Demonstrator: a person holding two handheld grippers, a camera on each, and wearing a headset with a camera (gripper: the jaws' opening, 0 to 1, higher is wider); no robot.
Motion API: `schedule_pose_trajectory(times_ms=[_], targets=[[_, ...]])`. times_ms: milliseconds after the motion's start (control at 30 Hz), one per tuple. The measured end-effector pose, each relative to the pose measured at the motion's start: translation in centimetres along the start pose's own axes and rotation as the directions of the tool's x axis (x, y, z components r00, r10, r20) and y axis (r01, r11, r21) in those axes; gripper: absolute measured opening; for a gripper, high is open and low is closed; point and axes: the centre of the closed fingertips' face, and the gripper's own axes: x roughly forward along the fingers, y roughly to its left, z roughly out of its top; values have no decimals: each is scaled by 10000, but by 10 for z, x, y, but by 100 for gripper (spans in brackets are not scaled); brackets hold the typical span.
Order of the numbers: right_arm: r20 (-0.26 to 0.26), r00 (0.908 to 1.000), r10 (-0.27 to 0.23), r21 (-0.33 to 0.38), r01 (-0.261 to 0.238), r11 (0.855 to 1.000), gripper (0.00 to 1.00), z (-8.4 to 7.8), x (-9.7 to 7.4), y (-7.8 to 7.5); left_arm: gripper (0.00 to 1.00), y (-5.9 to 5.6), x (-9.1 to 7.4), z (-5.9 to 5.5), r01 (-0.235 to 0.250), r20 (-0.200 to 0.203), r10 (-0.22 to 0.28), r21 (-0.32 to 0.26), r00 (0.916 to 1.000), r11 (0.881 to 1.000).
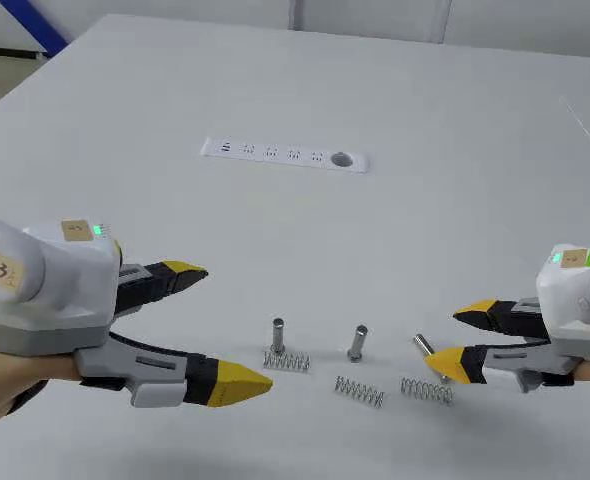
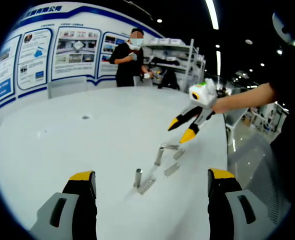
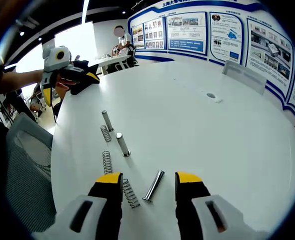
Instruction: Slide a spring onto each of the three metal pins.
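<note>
Far back on the desk [image 1: 455, 120], a white power strip [image 1: 283, 155] — well clear of the work. Near the front: left pin [image 1: 278, 333] and middle pin [image 1: 357, 342] upright; right pin [image 1: 422, 344] on its side, long axis far-left to near-right, just beside the right gripper [image 1: 445, 340]. Left spring [image 1: 286, 361], middle spring [image 1: 360, 391], right spring [image 1: 426, 390] — all flat, axes roughly left-right, none on a pin. Left gripper [image 1: 230, 328]: fingers wide apart. Right fingers apart too, holding nothing.

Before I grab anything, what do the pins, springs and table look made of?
Pins: look like bare steel, smooth and shiny, glints along the shaft.
Springs: thin grey wire coils, likely steel.
Table: matte pale grey, perhaps laminate; can't tell for sure.
</note>
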Motion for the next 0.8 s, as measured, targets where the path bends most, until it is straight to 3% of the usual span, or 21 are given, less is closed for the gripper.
schedule_pose_trajectory(times_ms=[200,333,500,800], targets=[[-276,9996,-60,267,68,9996,37,-6,12,-5,95,0,0,-3,-28,14,28,-105,10000,9999],[-572,9977,-372,457,398,9982,33,-11,18,-11,94,1,0,-7,-43,-33,42,-204,10000,9998],[-681,9966,-456,1183,534,9915,31,-14,28,-15,94,2,0,-11,-57,-66,55,-305,10000,9995],[-1039,9912,-821,1610,982,9821,25,-19,37,-20,94,4,-2,-12,-146,67,149,-486,9999,9987]])
